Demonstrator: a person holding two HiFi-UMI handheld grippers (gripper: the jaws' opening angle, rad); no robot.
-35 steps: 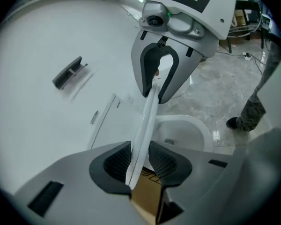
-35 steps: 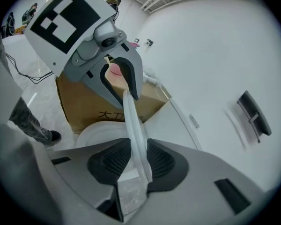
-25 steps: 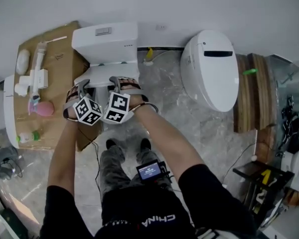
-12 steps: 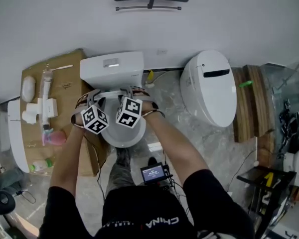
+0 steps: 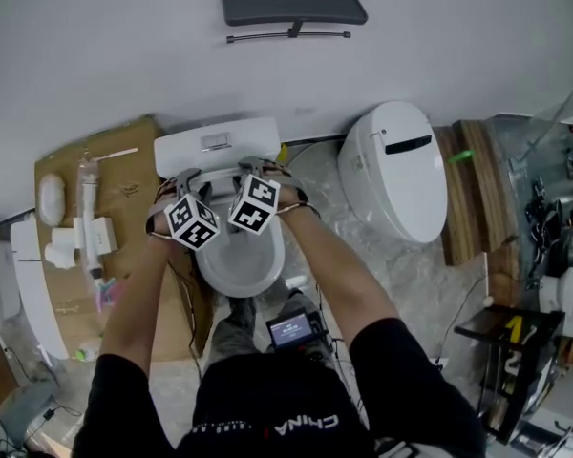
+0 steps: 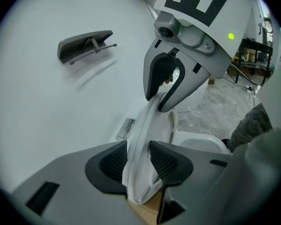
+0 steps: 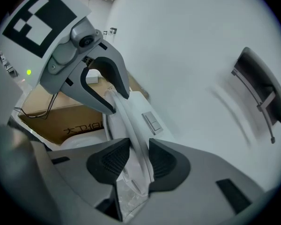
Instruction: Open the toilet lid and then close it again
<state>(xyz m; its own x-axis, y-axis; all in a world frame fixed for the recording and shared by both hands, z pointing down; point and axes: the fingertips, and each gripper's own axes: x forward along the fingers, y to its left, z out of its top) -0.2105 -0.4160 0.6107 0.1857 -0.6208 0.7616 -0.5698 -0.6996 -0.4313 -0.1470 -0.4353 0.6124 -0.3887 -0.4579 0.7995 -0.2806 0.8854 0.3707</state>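
**Lid up, grips easing: slam risk**

Left gripper (image 6: 138,159) and right gripper (image 7: 139,156) each pinch the toilet lid (image 6: 138,139) rim. Both jaws have just been opening slightly, and the pads look to be touching the lid. The lid stands near upright just in front of the tank (image 5: 215,141); I can't confirm it rests there. Risk: if released before it leans on the tank, it falls onto the bowl (image 5: 241,280) below the tank.

**Three views, one lid**

The head view looks steeply down from overhead onto the raised white plastic toilet lid (image 5: 224,170). The left gripper view and right gripper view sit close behind their jaws, facing the pale wall (image 5: 411,46). All share the lid, the silver rectangular flush button (image 5: 215,142) (image 6: 126,128) (image 7: 153,122) and the dark grey wall bracket (image 5: 293,6) (image 6: 84,43) (image 7: 260,86).
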